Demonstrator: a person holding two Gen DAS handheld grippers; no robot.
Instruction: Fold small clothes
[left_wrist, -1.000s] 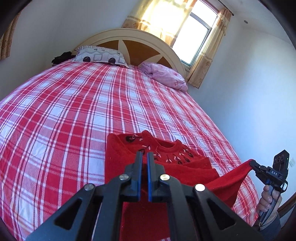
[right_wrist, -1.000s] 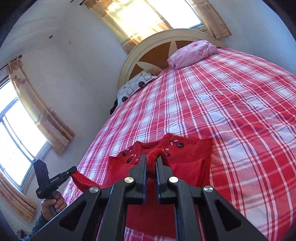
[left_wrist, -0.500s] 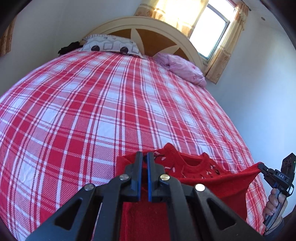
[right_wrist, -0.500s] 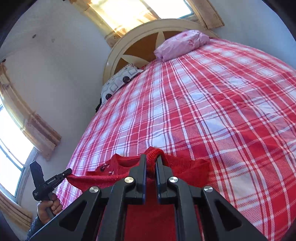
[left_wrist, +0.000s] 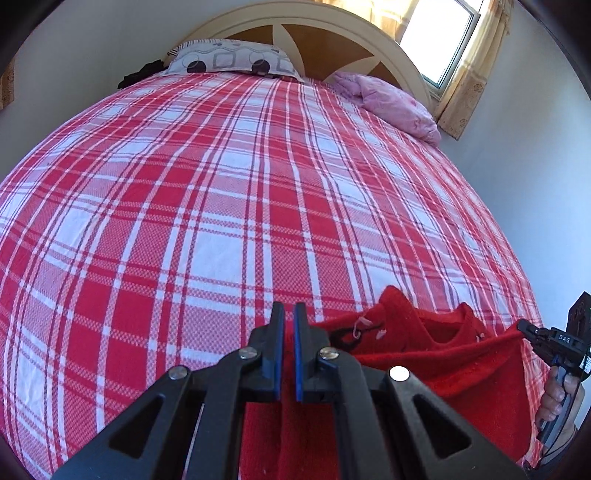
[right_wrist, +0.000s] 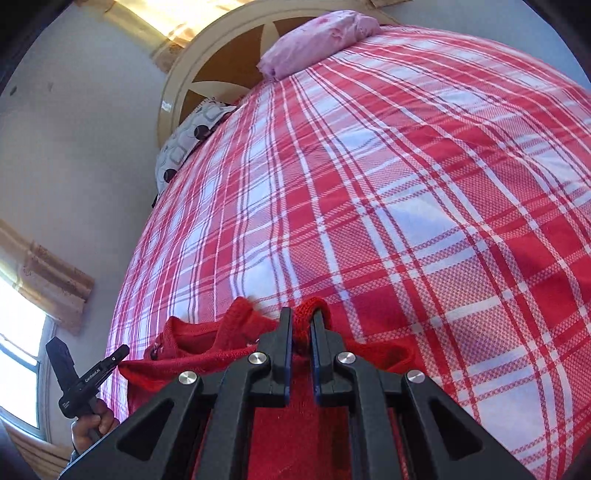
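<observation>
A small red knit sweater (left_wrist: 436, 358) lies near the foot of a bed with a red and white plaid sheet (left_wrist: 229, 206). One edge of it is lifted and stretched taut between my two grippers. My left gripper (left_wrist: 289, 314) is shut on one corner of that edge; the right wrist view shows the left gripper (right_wrist: 123, 350) pinching the fabric. My right gripper (right_wrist: 301, 317) is shut on the other corner, with bunched red knit (right_wrist: 308, 306) poking up between its fingers. The sweater's neckline (right_wrist: 192, 336) with dark trim shows just past the held edge. The part under the grippers is hidden.
A patterned grey pillow (left_wrist: 232, 59) and a pink pillow (left_wrist: 391, 103) lie at the arched headboard (left_wrist: 325, 33). A dark cloth (left_wrist: 142, 72) sits beside the grey pillow. Windows with curtains (left_wrist: 469, 70) and a white wall flank the bed. A hand (right_wrist: 90, 424) grips the left gripper's handle.
Both grippers have moved forward over the bed and down, carrying the sweater's held edge toward its neckline. Less of the sweater's front now shows beyond the edge.
</observation>
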